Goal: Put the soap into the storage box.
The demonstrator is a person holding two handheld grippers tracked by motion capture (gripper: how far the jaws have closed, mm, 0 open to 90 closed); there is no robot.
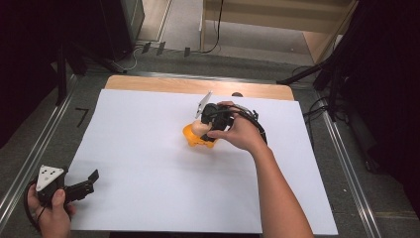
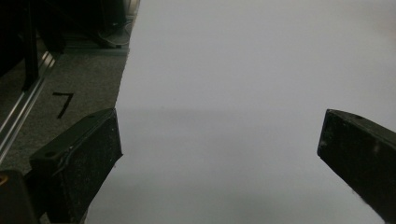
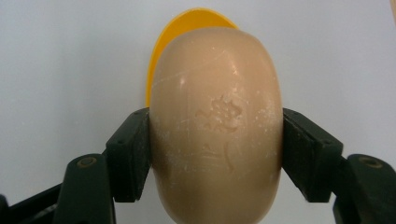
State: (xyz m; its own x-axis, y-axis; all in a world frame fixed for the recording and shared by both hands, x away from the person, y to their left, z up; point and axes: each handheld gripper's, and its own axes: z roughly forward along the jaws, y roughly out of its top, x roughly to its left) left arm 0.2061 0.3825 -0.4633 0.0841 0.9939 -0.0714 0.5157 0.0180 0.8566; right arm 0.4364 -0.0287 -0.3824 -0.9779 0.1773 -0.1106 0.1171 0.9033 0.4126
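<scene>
White sheet (image 1: pixel 148 148); right gripper (image 3: pixel 215 140) clamps embossed soap (image 3: pixel 217 126).

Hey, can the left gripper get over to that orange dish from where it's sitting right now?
Probably yes. The left gripper, jaws open, sits at the near left corner of the white sheet, with bare sheet between it and the orange dish. But the right gripper, clamped on the soap bar, crowds the dish.

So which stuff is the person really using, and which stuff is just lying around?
In use:
- right gripper, clamped on the soap
- beige soap bar
- orange dish below it

Just there:
- left gripper, open, waiting at the paper's edge
- white paper
- black cables
</scene>
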